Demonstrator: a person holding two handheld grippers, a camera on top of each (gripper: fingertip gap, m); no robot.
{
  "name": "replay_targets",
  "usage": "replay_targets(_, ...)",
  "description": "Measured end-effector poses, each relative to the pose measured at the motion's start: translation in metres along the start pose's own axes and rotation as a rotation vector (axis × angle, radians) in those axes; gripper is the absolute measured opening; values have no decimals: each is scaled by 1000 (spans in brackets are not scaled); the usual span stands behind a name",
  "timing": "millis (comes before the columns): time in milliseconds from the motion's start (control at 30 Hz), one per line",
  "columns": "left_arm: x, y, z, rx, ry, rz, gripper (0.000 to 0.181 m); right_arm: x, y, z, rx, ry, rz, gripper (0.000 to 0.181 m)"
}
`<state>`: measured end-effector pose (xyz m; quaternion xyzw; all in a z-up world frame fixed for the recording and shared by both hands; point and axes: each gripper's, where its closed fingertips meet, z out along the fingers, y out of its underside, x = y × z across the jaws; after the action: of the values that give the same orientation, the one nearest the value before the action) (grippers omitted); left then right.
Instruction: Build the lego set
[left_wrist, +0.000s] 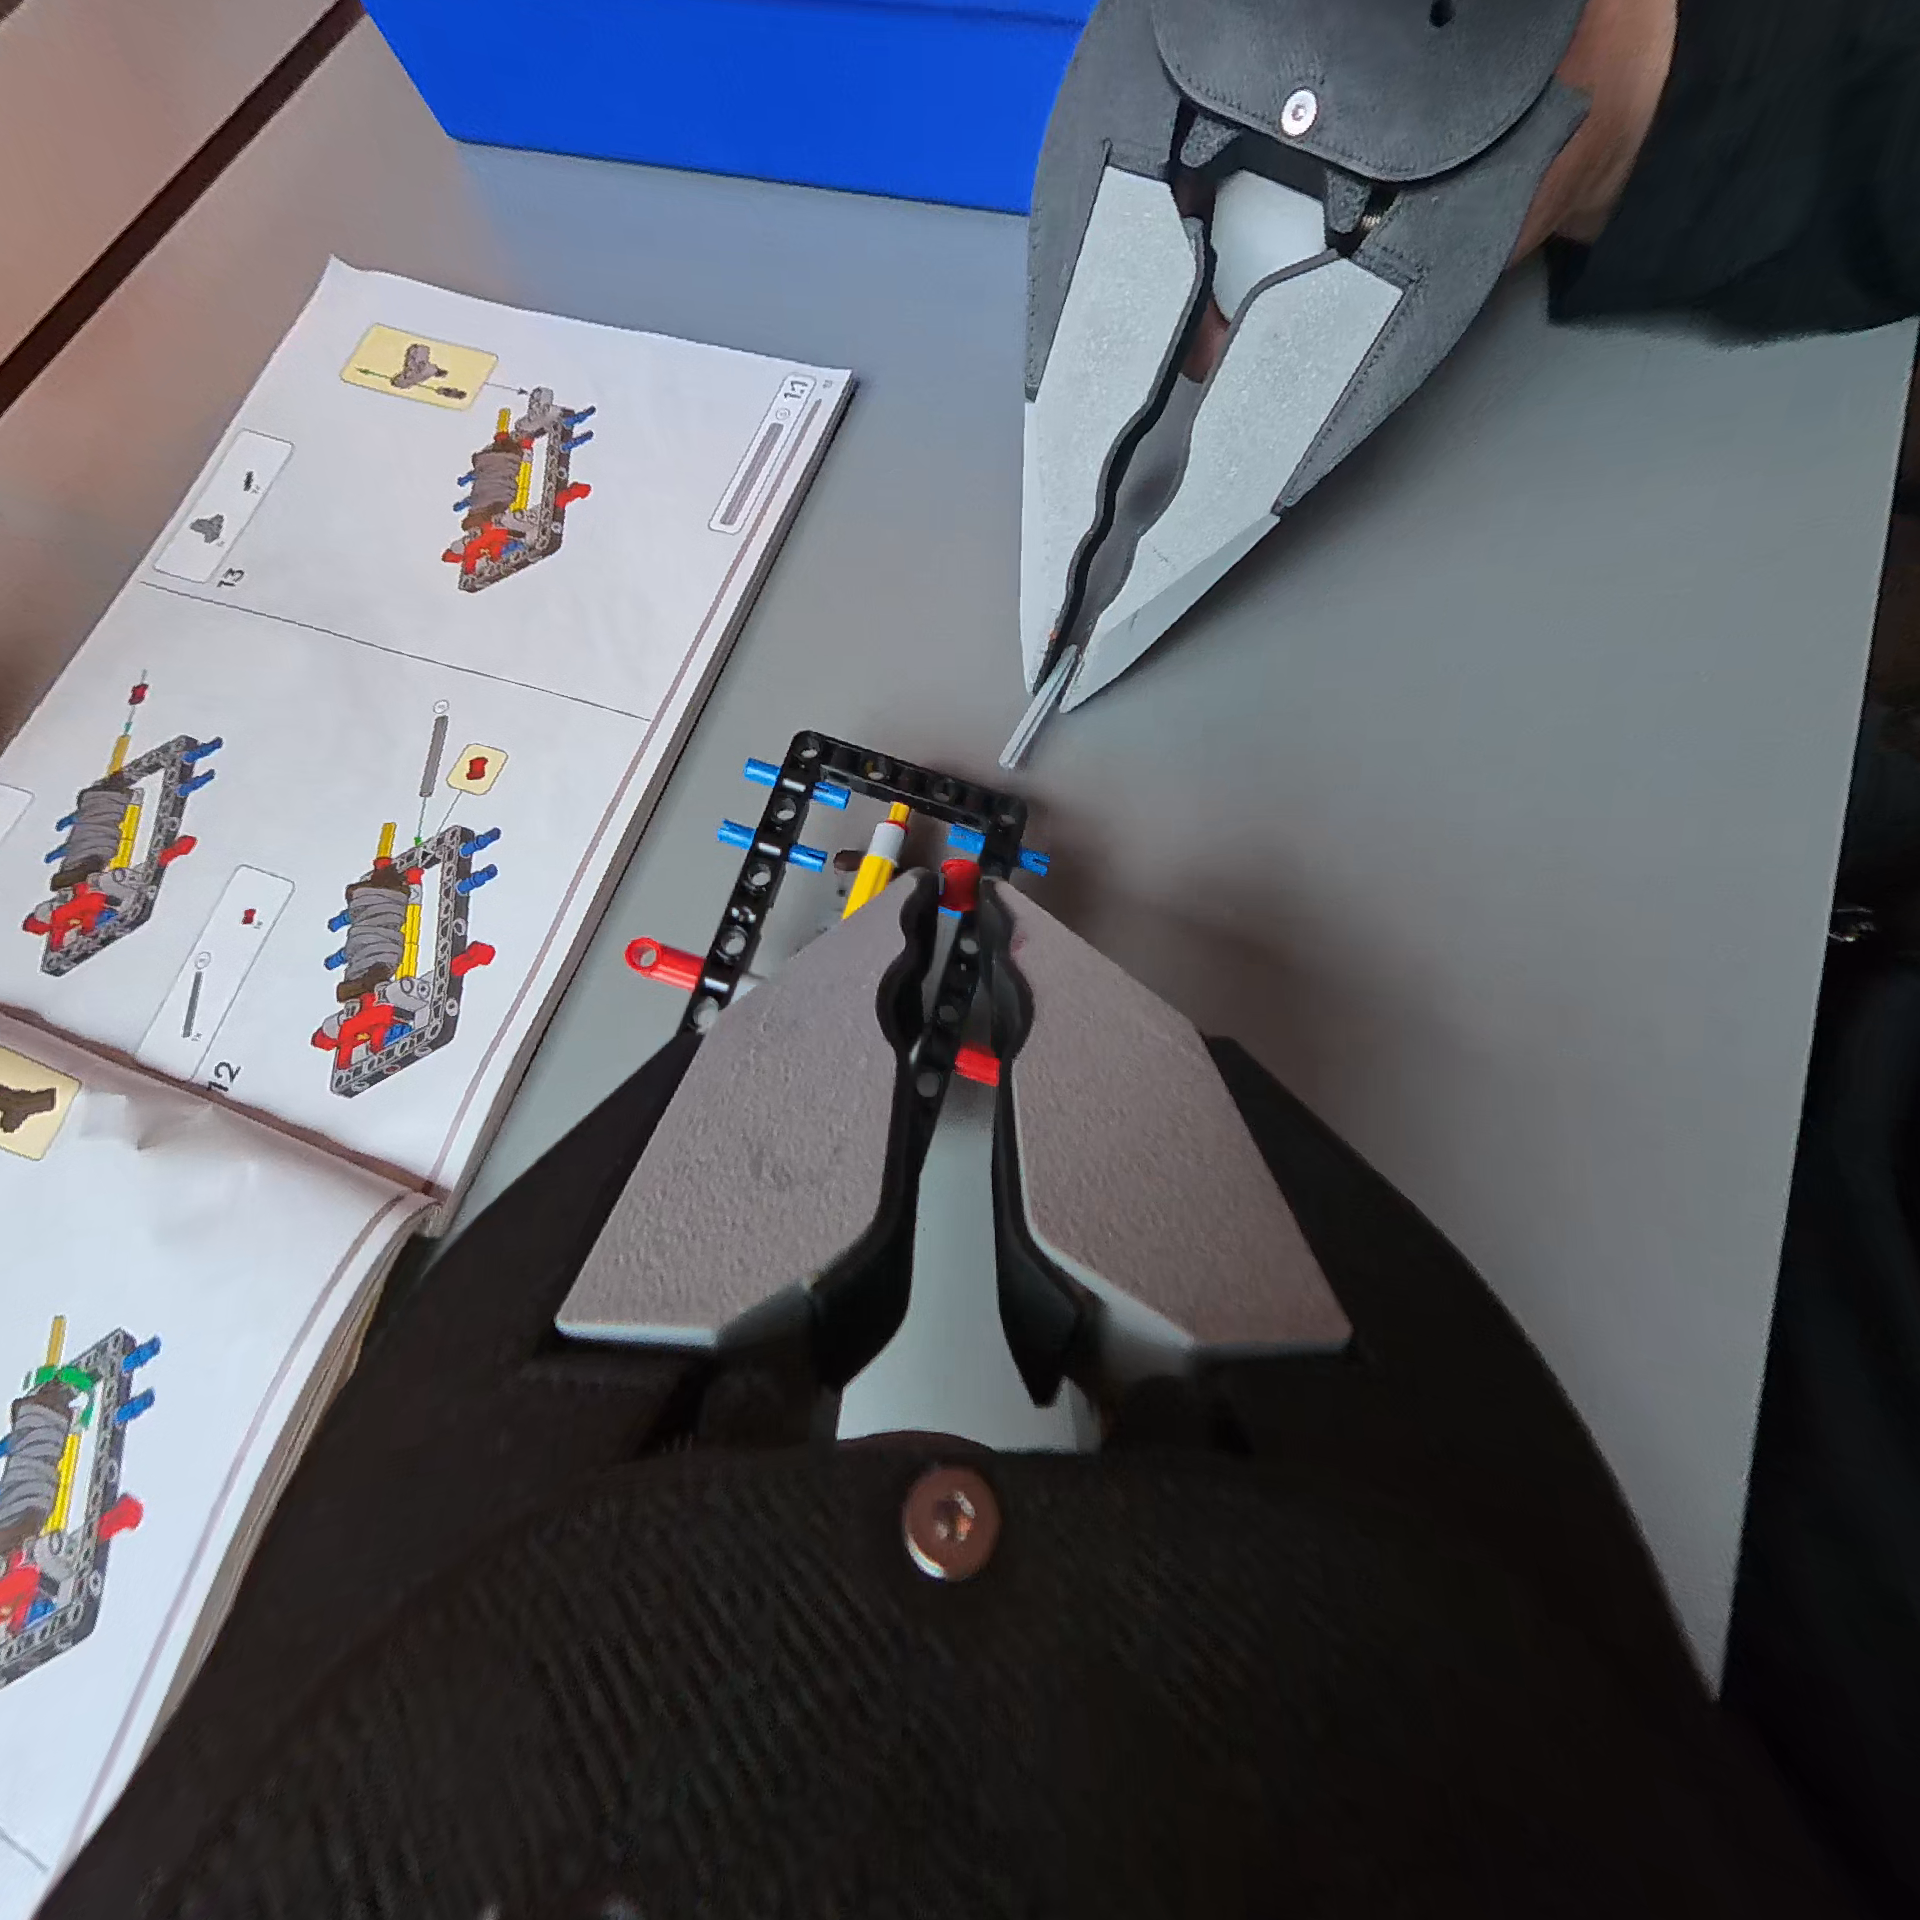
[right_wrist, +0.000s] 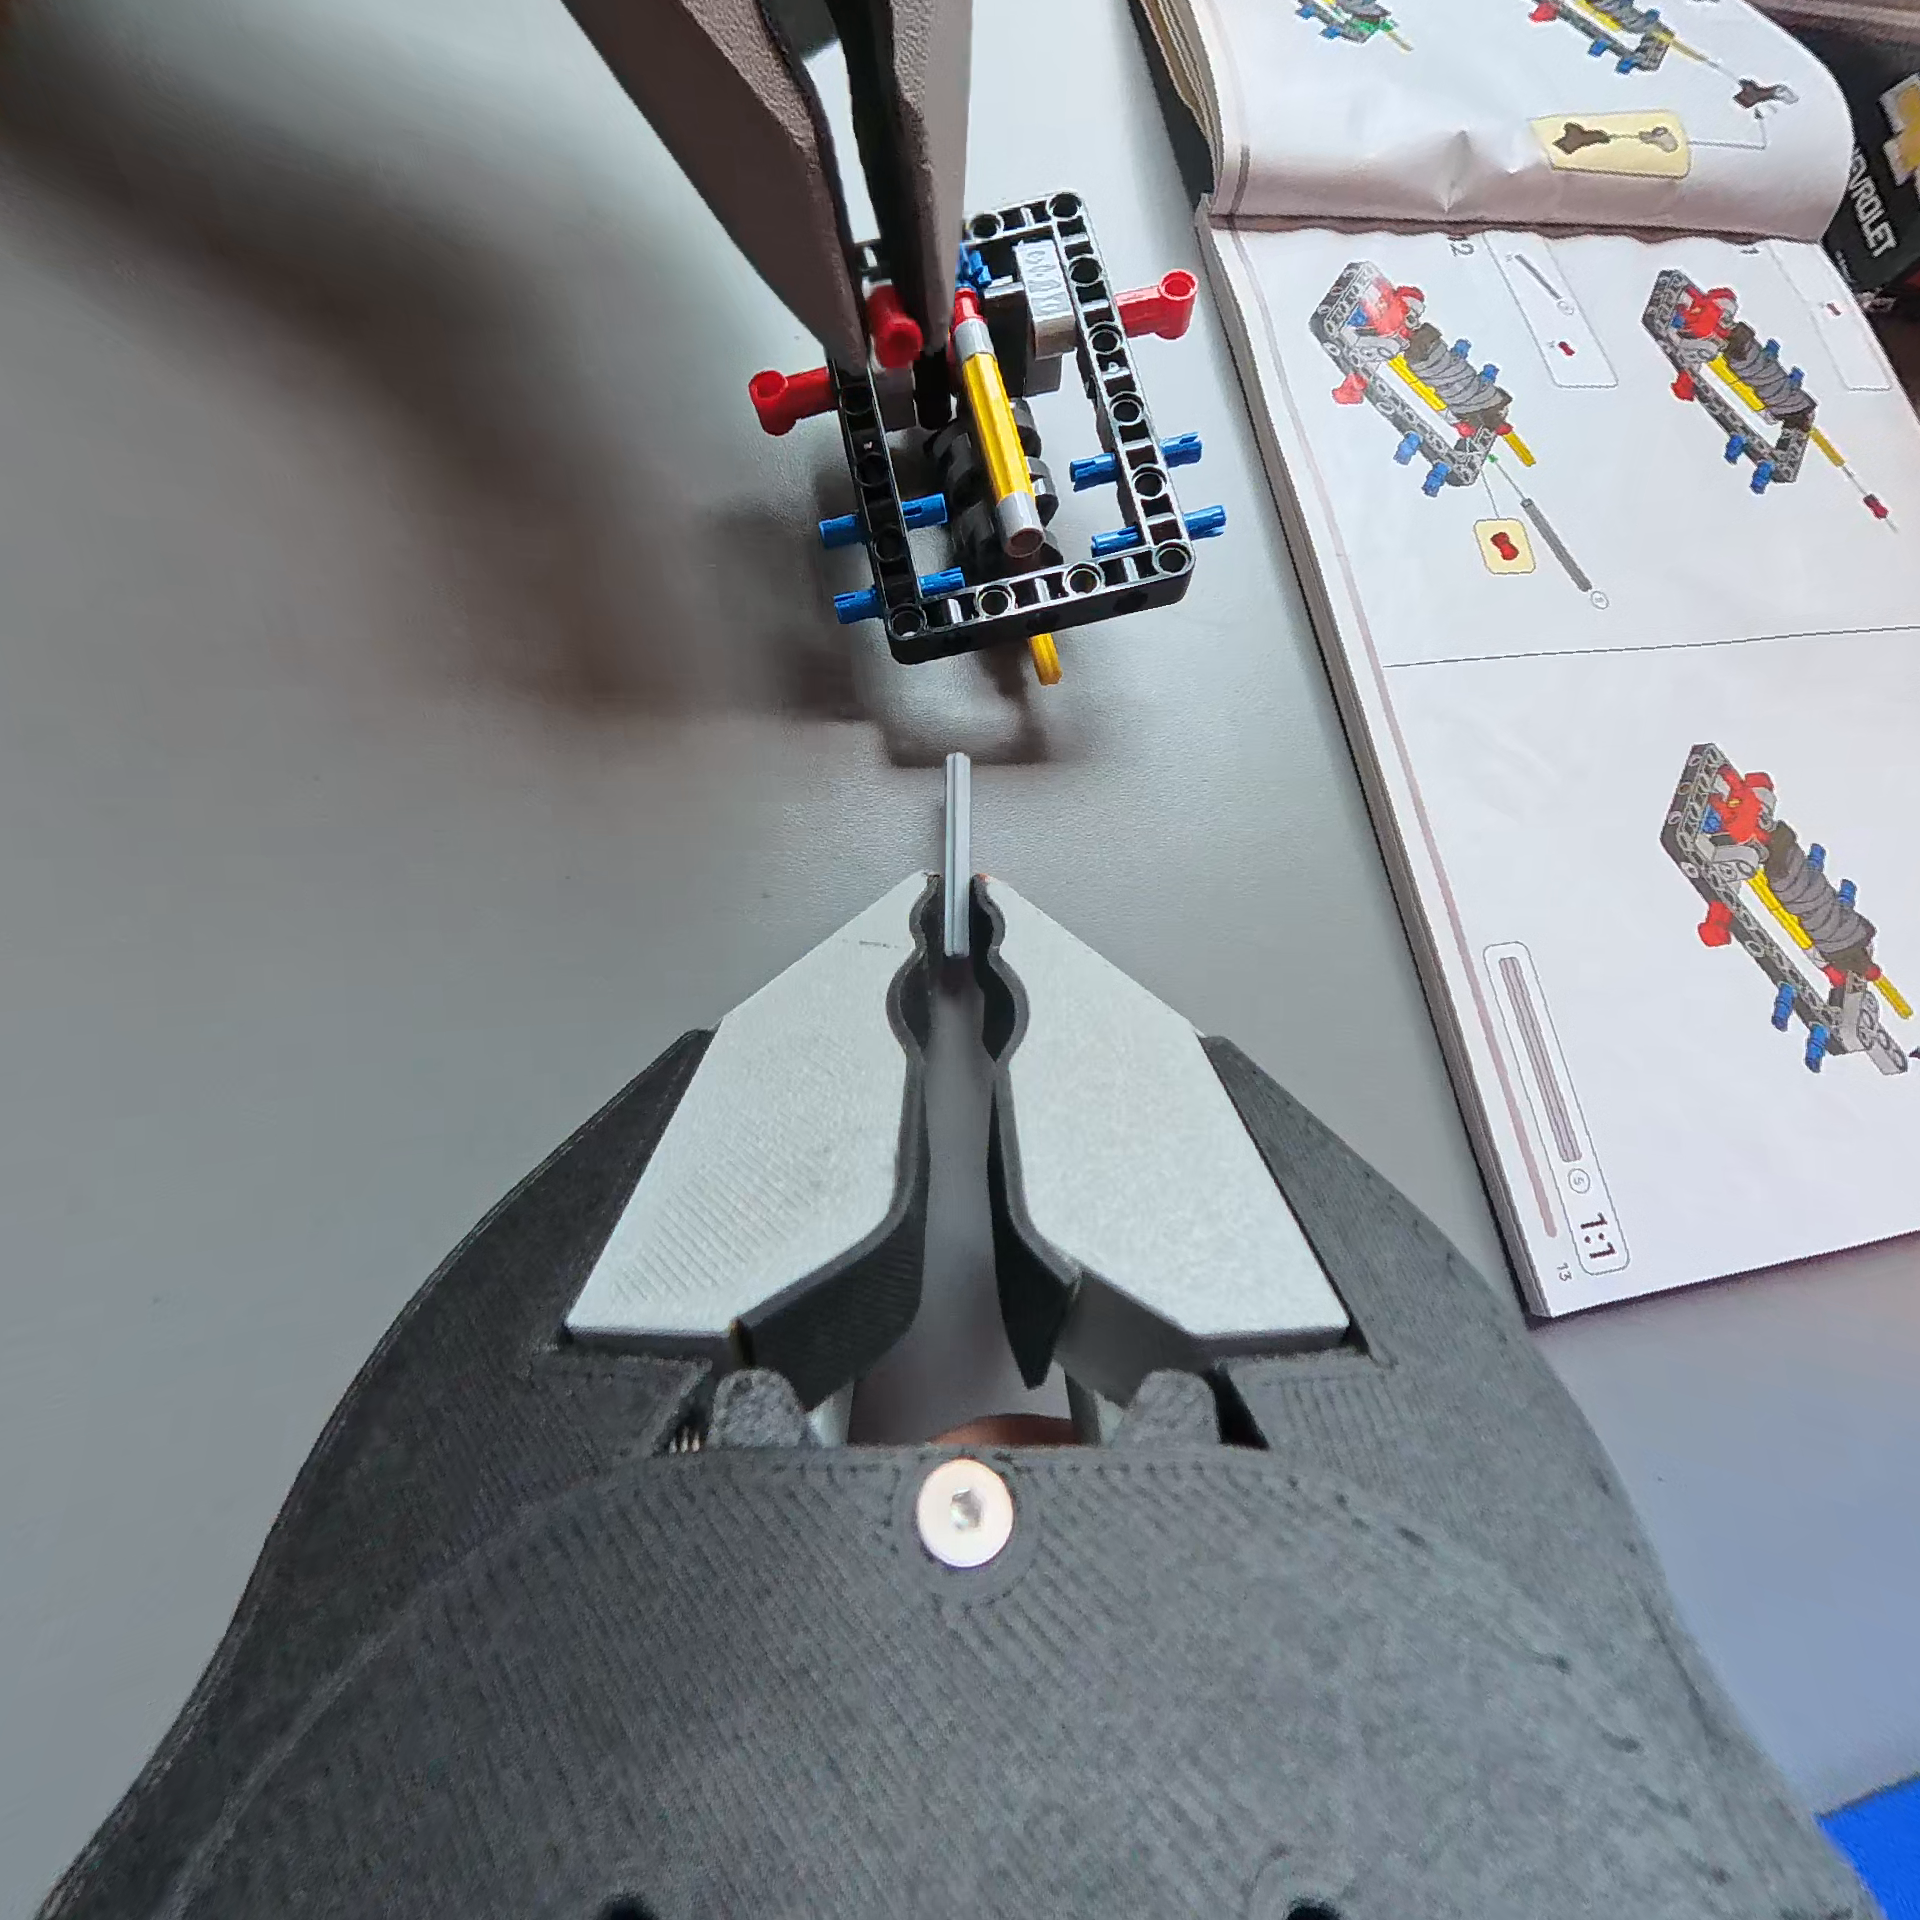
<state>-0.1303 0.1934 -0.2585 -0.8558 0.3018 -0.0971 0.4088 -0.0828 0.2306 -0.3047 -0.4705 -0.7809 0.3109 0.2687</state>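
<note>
While left gripper (left_wrist: 951, 904) fingers clamp frame (right_wrist: 1039, 436) on desk (right_wrist: 416, 831), right gripper (right_wrist: 954, 883) fingers pinch grey axle (right_wrist: 957, 842), tip near frame's near edge, not touching. Done: blue pins, red pins, yellow axle, gears. Left, judging by open manual (right_wrist: 1610, 727): axle insertion, later steps.

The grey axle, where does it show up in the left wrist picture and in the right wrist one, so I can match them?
Left wrist view: grey axle right of centre, upper half, sticking out of the right gripper toward the black frame.
Right wrist view: the axle at centre, pinched at that gripper's tips, pointing at the frame above.
Shared landmark: the open booklet, left in the left view, right in the right view.
</note>
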Motion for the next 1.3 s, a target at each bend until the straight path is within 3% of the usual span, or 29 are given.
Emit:
replay_targets(233, -1, -7, 18, -24, 40, 104, 5, 3, -10, -8, 77, 1, -13, 1)
replay_targets(467, -8, -12, 24, -10, 50, 175, 5, 13, -13, -9, 61, -6, -48, 1)
replay_targets(1300, -12, -2, 34, -44, 96, 227, 5, 19, -21, -2, -6, -64, -124, 1)
